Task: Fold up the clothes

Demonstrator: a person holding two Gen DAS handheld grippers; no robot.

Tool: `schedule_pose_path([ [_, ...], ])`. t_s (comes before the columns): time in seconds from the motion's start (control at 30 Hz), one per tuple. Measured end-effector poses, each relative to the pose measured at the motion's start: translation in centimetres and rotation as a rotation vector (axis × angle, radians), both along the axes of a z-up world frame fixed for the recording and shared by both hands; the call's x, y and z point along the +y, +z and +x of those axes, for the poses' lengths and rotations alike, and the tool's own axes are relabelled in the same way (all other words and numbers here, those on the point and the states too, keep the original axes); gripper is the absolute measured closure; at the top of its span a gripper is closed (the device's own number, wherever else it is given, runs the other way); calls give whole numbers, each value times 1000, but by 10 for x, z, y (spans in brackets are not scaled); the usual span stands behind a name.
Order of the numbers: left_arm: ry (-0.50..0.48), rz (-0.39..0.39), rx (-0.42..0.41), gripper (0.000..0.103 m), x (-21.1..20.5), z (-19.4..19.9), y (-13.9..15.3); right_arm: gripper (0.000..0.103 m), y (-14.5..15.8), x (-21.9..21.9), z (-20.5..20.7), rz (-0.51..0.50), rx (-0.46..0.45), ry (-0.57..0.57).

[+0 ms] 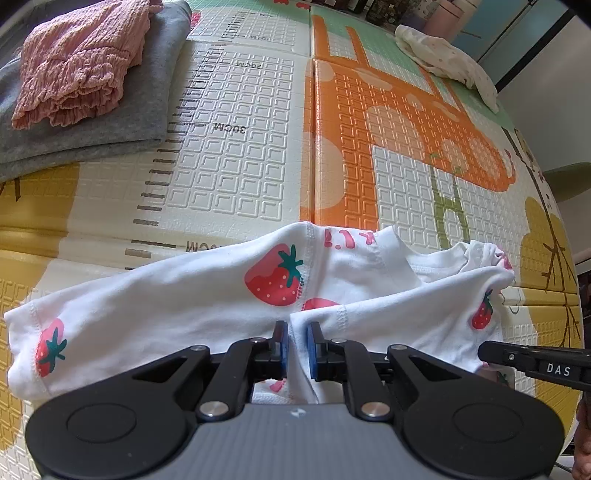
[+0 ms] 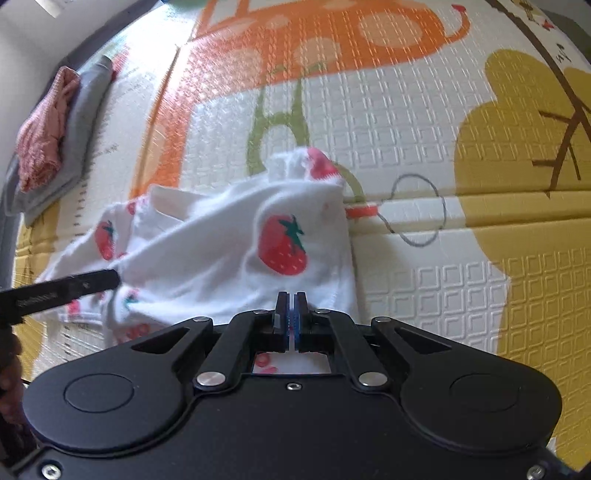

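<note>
On mat (image 1: 240, 166): strawberry shirt (image 1: 166, 295) pinched by right hand-held gripper (image 2: 291, 306) (L (image 1: 297, 339) slightly apart).

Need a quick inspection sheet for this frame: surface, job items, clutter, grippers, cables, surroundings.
Surface: patterned foam play mat with printed ruler marks, seams between panels.
Job's things: white strawberry-print garment lying rumpled on the mat; pink crinkled garment folded on top of a grey folded garment; a pale spotted garment unfolded at the far edge.
Clutter: nothing seen.
Grippers: left hand-held gripper slightly open, strawberry cloth between its pads; right hand-held gripper shut on the strawberry garment's edge.
Cables: nothing seen.
Surroundings: bottles and dark items beyond the mat, too blurred to name.
</note>
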State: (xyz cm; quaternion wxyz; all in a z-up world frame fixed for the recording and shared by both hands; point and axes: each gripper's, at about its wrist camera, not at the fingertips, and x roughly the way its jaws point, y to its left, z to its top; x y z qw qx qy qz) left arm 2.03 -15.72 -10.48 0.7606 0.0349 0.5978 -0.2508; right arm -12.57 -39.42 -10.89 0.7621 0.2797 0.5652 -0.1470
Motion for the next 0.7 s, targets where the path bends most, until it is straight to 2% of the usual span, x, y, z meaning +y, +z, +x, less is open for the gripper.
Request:
schedule_pose_path([
  [0.3, -6, 15, -9, 89, -3, -1, 1, 101, 1, -1, -4, 14, -14, -15],
  [0.57, -12, 29, -21, 88, -5, -3, 3, 101, 26, 3, -7, 37, -95, -15],
  [0.7, -13, 35, -21, 82, -6, -3, 4, 99, 35, 6, -7, 38, -118, -6],
])
